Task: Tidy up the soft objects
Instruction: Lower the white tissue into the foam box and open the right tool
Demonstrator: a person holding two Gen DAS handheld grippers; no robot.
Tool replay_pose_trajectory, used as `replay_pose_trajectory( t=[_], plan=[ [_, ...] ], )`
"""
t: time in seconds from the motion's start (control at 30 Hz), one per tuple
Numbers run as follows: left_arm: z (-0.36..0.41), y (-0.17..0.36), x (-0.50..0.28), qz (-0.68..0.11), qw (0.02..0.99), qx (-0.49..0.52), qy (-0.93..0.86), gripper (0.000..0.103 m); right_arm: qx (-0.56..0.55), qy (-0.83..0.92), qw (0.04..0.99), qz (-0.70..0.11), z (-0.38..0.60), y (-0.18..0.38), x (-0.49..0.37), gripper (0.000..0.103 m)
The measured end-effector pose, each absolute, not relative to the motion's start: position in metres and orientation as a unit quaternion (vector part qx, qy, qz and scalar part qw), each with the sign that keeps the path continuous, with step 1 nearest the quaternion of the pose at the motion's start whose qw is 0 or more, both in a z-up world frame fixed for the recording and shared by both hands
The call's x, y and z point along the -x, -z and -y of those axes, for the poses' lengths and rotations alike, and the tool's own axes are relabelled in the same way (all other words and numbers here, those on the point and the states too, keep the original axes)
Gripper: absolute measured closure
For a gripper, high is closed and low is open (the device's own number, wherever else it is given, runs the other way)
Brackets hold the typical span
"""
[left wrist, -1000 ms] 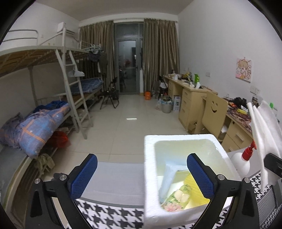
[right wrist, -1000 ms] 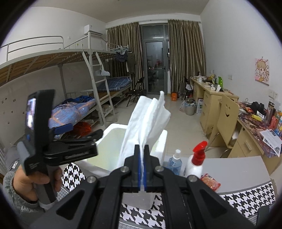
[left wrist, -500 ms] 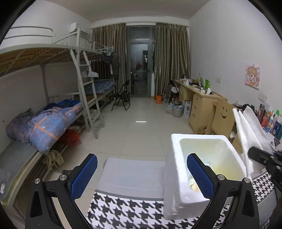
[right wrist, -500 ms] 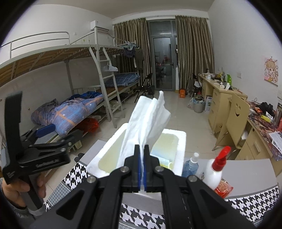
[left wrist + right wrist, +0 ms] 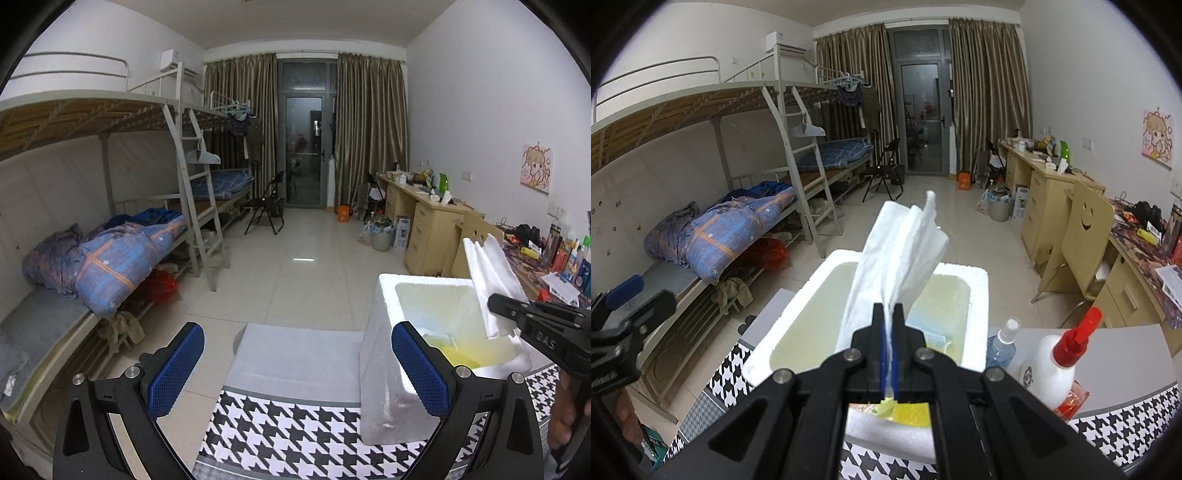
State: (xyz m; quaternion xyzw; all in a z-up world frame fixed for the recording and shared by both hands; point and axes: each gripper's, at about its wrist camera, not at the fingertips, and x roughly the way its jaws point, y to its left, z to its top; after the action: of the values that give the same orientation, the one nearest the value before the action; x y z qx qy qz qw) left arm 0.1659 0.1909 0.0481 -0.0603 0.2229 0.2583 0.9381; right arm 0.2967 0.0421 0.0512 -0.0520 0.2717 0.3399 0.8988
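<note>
White tissue wad (image 5: 901, 254), pinched in the closed right gripper (image 5: 888, 354), has shifted over the foam box (image 5: 979, 325) at 12 o'clock; left gripper (image 5: 295, 369) open, empty, drawn aside; drop looks next.

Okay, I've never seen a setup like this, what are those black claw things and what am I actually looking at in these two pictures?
There is no robot: a person holds a hand tool with two jaws in each hand, each with its own camera looking along the jaws. One picture is from the left gripper; its blue-padded jaws stand apart, holding nothing. The other is from the right gripper, whose jaws are clamped on a white tissue that sticks up over a white foam box. The box stands on a table with a houndstooth cloth. Beside the box are a small spray bottle and a white bottle with a red trigger.
</note>
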Motion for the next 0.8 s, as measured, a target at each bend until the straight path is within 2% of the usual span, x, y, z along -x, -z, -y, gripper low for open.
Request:
replay_pose_trajectory(
  t=[0.3, 0.33, 0.4, 0.47, 0.53, 0.8],
  plan=[
    [-0.194, -0.043, -0.157, -0.226, 0.936, 0.061, -0.261, 0.001, 0.059, -0.344, 0.888, -0.300, -0.056, -0.043, -0.305, 0.097],
    [-0.195, -0.042, -0.157, -0.226, 0.937, 0.061, -0.261, 0.001, 0.060, -0.344, 0.887, -0.303, -0.057, -0.043, -0.306, 0.094],
    [-0.194, -0.041, -0.156, -0.226, 0.936, 0.062, -0.262, 0.001, 0.060, -0.342, 0.884, -0.311, -0.059, -0.041, -0.307, 0.076],
    [-0.193, -0.040, -0.155, -0.227, 0.936, 0.063, -0.263, 0.001, 0.051, -0.344, 0.882, -0.319, -0.057, -0.039, -0.309, 0.045],
    [-0.194, -0.040, -0.155, -0.226, 0.936, 0.065, -0.263, 0.001, 0.043, -0.340, 0.884, -0.318, -0.054, -0.038, -0.310, 0.041],
    [-0.192, -0.041, -0.155, -0.226, 0.937, 0.065, -0.259, 0.001, 0.053, -0.343, 0.885, -0.310, -0.051, -0.045, -0.302, 0.040]
  ],
)
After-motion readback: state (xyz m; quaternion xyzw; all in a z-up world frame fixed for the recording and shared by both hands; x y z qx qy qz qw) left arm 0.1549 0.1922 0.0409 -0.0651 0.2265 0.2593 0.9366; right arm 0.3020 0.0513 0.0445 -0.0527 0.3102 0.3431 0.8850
